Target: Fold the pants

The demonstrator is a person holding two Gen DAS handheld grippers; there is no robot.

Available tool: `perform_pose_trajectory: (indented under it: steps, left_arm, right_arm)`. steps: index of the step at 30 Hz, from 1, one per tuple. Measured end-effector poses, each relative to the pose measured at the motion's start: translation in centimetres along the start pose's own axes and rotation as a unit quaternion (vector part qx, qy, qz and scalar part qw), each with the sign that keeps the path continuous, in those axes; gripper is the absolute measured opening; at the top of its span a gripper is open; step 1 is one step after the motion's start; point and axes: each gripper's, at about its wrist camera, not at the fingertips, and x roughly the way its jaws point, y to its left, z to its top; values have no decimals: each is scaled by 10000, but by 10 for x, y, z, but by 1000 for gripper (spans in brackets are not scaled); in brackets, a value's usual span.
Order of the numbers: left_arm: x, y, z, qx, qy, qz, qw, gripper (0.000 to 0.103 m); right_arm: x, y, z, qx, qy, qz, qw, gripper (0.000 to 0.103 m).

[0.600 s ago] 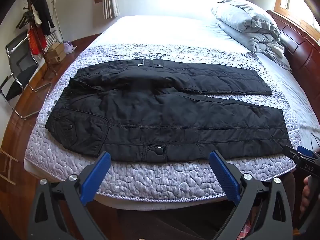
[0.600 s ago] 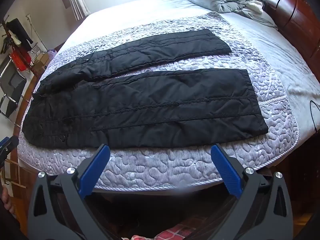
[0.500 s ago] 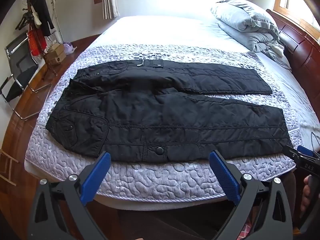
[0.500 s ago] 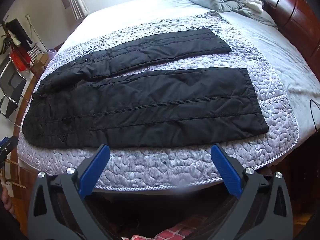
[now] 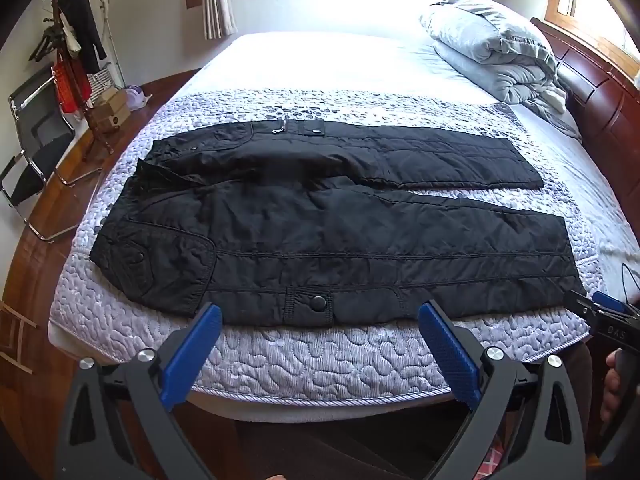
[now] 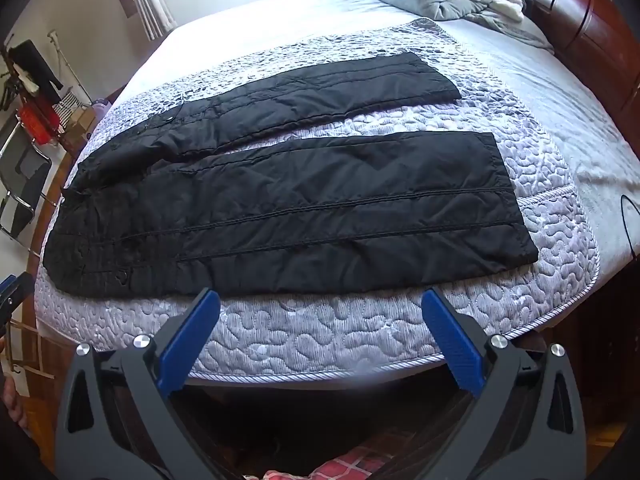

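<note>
The pants (image 5: 320,236) lie flat and fully unfolded on the quilted mattress pad (image 5: 320,356) at the near side of the bed (image 5: 340,60). The long axis runs parallel to the near bed edge. The waistband (image 5: 132,216) points to the left of both views; the two cuffs (image 6: 504,196) point to the right, toward the headboard (image 5: 600,92). The legs are spread apart in a narrow V, with a strip of pad visible between them toward the cuffs. The near leg lies just beside the bed edge.

Task status: no fold is present. All folding steps remain, as judged from the flat layout. A probable first step is to bring one leg over the other.

The left gripper (image 5: 320,344) has its jaws released, spread wide, with nothing between them. It hangs short of the near hem, apart from the fabric. The right gripper (image 6: 320,328) is in the same condition: jaws released and empty, near the cuff half of the near leg.

A folded duvet (image 5: 492,48) rests at the far right corner.
</note>
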Motion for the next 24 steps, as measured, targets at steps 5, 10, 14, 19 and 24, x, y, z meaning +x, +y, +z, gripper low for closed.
perform_pose_trajectory:
  steps: [5, 10, 14, 19, 24]
  left_arm:
    - [0, 0, -1, 13, 2, -17, 10000, 99]
    - [0, 0, -1, 7, 9, -26, 10000, 99]
    - [0, 0, -1, 14, 12, -32, 10000, 99]
    - [0, 0, -1, 11, 8, -26, 10000, 99]
    - [0, 0, 0, 14, 16, -30, 10000, 99]
  right_arm:
    - [0, 0, 0, -1, 9, 1, 10000, 101]
    - [0, 1, 0, -4, 7, -16, 10000, 101]
    - [0, 1, 0, 7, 14, -14, 10000, 101]
    - [0, 1, 0, 4, 12, -10, 10000, 101]
    - [0, 0, 0, 15, 21, -13, 10000, 101]
